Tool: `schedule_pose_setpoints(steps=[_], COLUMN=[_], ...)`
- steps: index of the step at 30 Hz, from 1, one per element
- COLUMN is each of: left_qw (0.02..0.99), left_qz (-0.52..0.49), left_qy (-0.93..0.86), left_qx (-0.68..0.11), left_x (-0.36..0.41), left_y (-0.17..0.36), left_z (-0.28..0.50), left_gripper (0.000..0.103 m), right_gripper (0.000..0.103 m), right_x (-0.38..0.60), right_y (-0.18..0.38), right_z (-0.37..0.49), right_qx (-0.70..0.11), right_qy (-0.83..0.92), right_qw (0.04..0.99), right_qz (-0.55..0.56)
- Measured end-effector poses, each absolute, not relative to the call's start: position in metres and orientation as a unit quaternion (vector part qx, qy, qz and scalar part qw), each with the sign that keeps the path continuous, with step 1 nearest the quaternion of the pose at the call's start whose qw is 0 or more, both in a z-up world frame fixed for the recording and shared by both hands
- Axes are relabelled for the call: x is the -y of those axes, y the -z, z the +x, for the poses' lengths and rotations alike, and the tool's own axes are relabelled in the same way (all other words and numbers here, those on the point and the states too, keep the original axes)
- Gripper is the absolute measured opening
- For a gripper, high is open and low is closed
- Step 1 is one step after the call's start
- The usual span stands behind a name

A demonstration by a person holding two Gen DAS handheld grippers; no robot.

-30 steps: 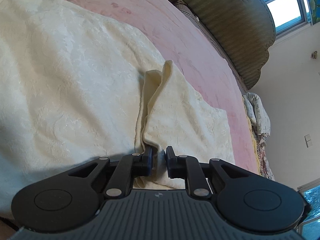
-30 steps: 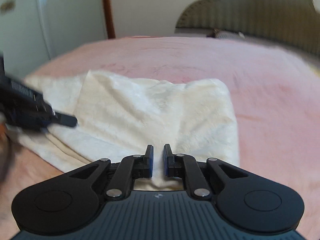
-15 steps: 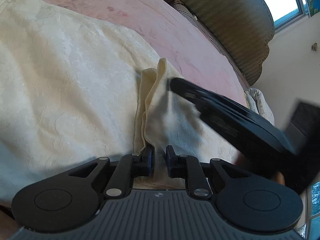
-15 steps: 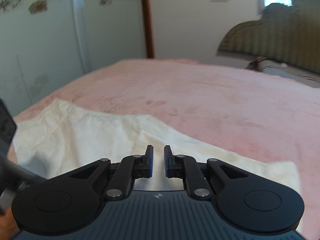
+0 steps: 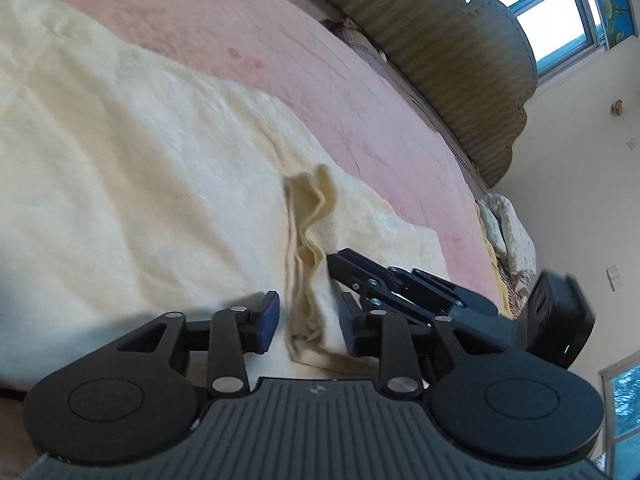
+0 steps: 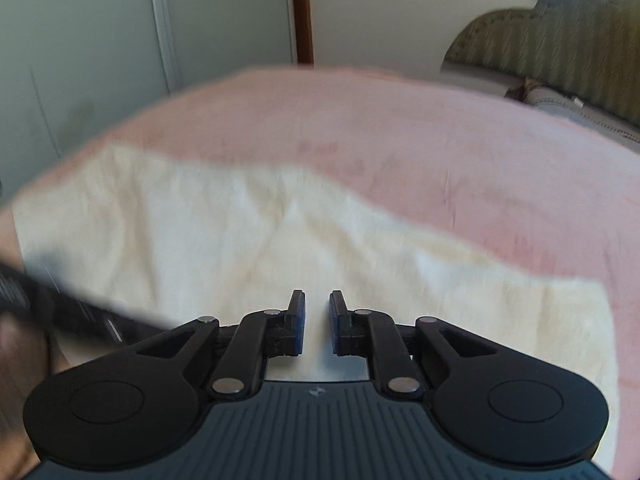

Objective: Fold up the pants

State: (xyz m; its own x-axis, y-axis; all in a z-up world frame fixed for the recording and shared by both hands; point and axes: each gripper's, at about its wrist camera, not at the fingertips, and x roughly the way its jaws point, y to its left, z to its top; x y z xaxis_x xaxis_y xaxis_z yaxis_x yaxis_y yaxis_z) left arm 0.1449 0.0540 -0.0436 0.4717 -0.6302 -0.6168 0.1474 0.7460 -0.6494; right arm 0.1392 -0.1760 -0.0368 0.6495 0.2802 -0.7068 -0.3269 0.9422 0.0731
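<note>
Broadly, a pink bed (image 5: 360, 92) fills both views, with a padded headboard (image 5: 460, 52) along its far side and a window (image 5: 560, 20) beyond. Cream pants (image 5: 140, 200) lie spread flat over the near part of the bed, one long edge running diagonally across the cover. Near the front of the left wrist view a bunched ridge (image 5: 308, 248) of the fabric stands up out of the flat cloth. The left gripper (image 5: 306, 320) straddles that ridge; its jaws have just been opening, and the blue pads now stand clear of the cloth on both sides, so it has let go. The right gripper (image 5: 340, 264) reaches in from the right and meets the ridge at its tips; in its own view (image 6: 316, 316) the jaws are nearly together over cream fabric, so it looks clenched, though whether it pinches any cloth I cannot tell. The risk I see is the ridge slumping or springing back once unsupported, leaving a crooked crease; if the right gripper has caught only one layer, pulling would drag the pants askew rather than fold them cleanly.
</note>
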Motion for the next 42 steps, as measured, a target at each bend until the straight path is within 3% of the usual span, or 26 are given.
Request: schedule_pose_setpoints(steps=[6,9,11,13,16,22,29,35,37,42], left_qw=[0.869,0.890,0.897,0.903,0.915,0.923,0.878,0.816,0.801,0.780], left_qz=[-0.258,-0.254,-0.254,-0.247,-0.205,-0.087,-0.279,-0.421,-0.447,-0.493], left_qy=[0.156,0.091,0.055,0.016,-0.045,-0.170,-0.029,0.036,0.046,0.057], left_qx=[-0.392,-0.366,-0.357,-0.351,-0.344,-0.334,-0.388,-0.395,-0.396,-0.381], left_x=[-0.117,-0.154,-0.177,-0.197,-0.224,-0.249,-0.283,-0.296,-0.296,-0.295], left_y=[0.015,0.002,-0.003,-0.008,-0.015,-0.025,-0.010,0.014,0.021,0.039], left_z=[0.118,0.105,0.096,0.088,0.073,0.059,0.060,0.075,0.084,0.117], left_gripper=[0.069,0.072,0.075,0.083,0.095,0.101,0.101,0.101,0.101,0.101], right_gripper=[0.014,0.017,0.027,0.048,0.054,0.054,0.054,0.049,0.020,0.012], right_x=[0.142,0.105,0.078,0.052,0.016,-0.035,-0.080,-0.113,-0.122,-0.112], right_y=[0.018,0.003,-0.002,-0.004,-0.002,0.025,0.056,0.067,0.067,0.047], right_z=[0.115,0.096,0.084,0.070,0.045,0.026,0.028,0.036,0.048,0.071], right_qx=[-0.314,-0.277,-0.262,-0.247,-0.214,-0.192,-0.129,-0.072,-0.079,-0.124], right_qy=[-0.147,-0.199,-0.245,-0.285,-0.332,-0.340,-0.290,-0.291,-0.295,-0.330], right_qw=[0.935,0.936,0.927,0.917,0.900,0.871,0.858,0.847,0.843,0.859], right_qz=[-0.071,-0.092,-0.108,-0.128,-0.185,-0.300,-0.405,-0.439,-0.443,-0.371])
